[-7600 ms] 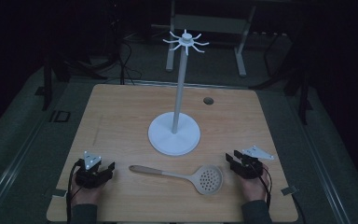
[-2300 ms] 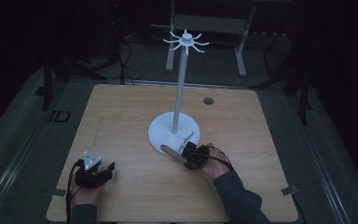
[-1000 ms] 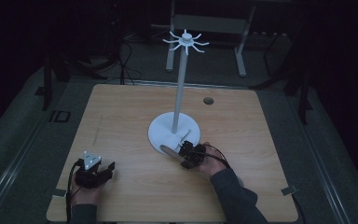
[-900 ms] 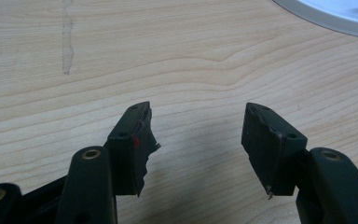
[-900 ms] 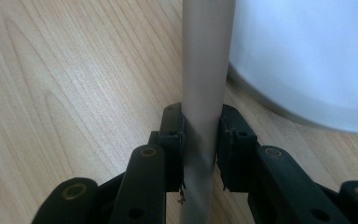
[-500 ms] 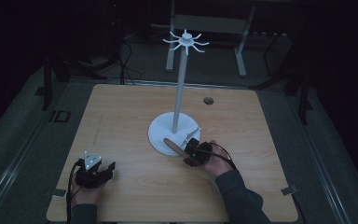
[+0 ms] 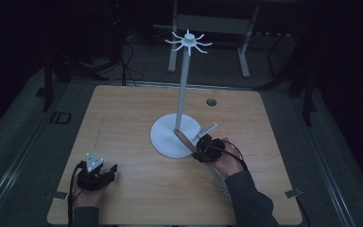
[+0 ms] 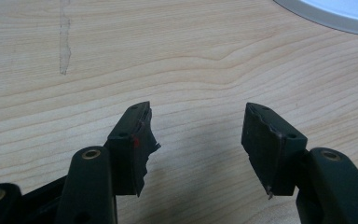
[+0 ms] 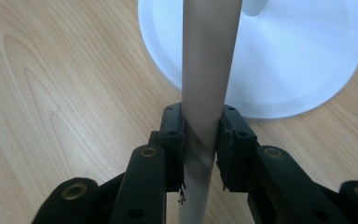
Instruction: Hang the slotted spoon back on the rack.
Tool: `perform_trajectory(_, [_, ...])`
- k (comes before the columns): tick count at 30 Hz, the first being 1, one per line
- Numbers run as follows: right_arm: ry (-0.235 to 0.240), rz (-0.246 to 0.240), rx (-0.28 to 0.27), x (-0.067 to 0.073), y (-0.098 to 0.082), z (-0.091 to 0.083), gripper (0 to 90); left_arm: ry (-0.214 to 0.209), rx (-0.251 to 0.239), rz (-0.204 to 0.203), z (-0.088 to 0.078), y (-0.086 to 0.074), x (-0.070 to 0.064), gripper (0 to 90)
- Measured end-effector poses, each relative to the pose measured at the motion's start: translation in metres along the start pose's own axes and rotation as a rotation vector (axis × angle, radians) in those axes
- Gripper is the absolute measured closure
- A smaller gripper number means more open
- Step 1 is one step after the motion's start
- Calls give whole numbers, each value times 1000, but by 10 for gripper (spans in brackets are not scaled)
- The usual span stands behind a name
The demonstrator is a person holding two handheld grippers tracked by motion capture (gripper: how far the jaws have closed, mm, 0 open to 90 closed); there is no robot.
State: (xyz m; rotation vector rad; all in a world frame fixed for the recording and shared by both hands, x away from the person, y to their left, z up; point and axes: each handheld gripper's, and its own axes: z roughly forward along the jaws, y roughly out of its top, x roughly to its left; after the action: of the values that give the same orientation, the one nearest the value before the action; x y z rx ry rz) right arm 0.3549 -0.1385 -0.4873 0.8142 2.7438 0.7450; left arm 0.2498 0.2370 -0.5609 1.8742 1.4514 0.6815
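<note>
A slotted skimmer spoon with a tan handle (image 7: 184, 139) rises off the table, handle end up near the stand's pole; its round perforated head (image 7: 225, 190) shows low beside the right forearm. My right gripper (image 7: 200, 153) is shut on the handle (image 9: 205, 93), just in front of the white stand's round base (image 9: 284, 60). The tall white stand (image 7: 184, 80) carries a ring of hooks on top. My left gripper (image 7: 110, 171) rests at the table's front left, open with nothing between its fingers (image 8: 133, 135).
The wooden table (image 7: 123, 118) has a small round hole (image 7: 211, 101) at the back right. An edge of the stand's base (image 8: 335, 14) shows far off in the left gripper view. Dark floor, cables and a metal frame lie beyond the table.
The right gripper left the front right corner, closed on the skimmer's handle and raised it toward the stand, tilting it more in the last second. The left gripper stayed put.
</note>
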Motion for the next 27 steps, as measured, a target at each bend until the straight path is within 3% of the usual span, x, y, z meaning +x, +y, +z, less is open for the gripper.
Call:
perform_trajectory(13, [-27,24,-65,-7,-2,-14,736,1,-1,-1,0,0,0,432])
perform_trajectory(27, [-59,62,-179,-18,-5,-33,736,2,-3,-2,-1,0,1,432])
